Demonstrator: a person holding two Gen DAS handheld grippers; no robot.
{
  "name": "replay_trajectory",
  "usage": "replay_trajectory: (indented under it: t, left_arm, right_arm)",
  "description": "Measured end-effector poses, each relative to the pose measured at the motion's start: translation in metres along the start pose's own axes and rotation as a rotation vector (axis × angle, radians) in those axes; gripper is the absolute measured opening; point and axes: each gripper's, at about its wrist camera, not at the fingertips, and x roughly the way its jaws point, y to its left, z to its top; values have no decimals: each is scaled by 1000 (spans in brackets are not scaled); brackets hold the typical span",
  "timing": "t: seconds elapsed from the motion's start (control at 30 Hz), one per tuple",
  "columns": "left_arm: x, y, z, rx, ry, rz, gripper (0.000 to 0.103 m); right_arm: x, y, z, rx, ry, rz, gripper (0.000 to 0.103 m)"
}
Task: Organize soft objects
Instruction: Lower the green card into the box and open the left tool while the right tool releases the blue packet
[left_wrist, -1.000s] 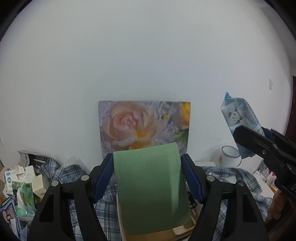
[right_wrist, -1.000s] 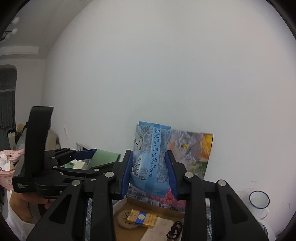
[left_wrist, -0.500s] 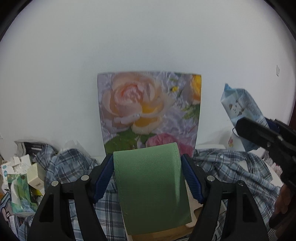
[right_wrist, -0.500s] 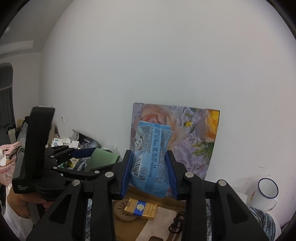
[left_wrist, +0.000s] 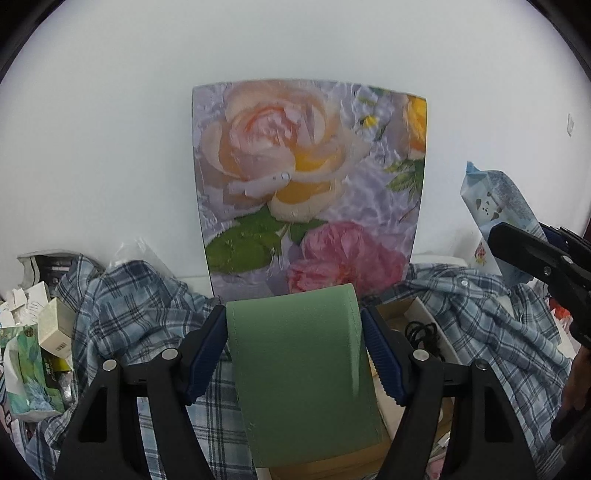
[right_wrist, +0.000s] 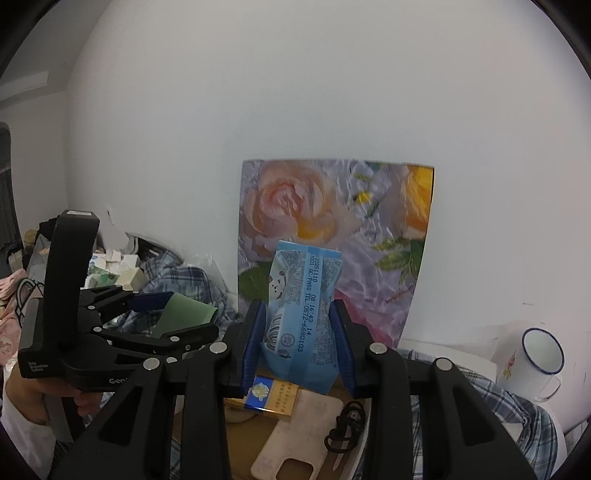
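Note:
My left gripper (left_wrist: 294, 347) is shut on a flat green pouch (left_wrist: 303, 373) and holds it above an open cardboard box (left_wrist: 402, 314). It also shows in the right wrist view (right_wrist: 173, 317), at the left. My right gripper (right_wrist: 300, 343) is shut on a light blue wet-wipe pack (right_wrist: 304, 321) and holds it upright over the same box (right_wrist: 207, 439). The pack also shows at the right of the left wrist view (left_wrist: 495, 206). A blue plaid shirt (left_wrist: 140, 302) lies crumpled around the box.
A floral bag (left_wrist: 310, 184) stands against the white wall behind the box. In the box lie a cigarette pack (right_wrist: 269, 397), a beige phone case (right_wrist: 295, 435) and a black cord (right_wrist: 345, 424). A white enamel mug (right_wrist: 535, 362) stands right. Small cartons (left_wrist: 40, 332) crowd the left.
Both grippers have tilted downward and moved closer to the box and floral bag. Both keep their hold.

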Motion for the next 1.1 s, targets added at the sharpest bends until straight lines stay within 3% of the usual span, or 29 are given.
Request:
replay_trajectory:
  t: [1.1]
  left_arm:
    - [79, 6, -41, -12, 209, 6, 75]
  right_arm:
    - [95, -27, -63, 85, 263, 42, 35]
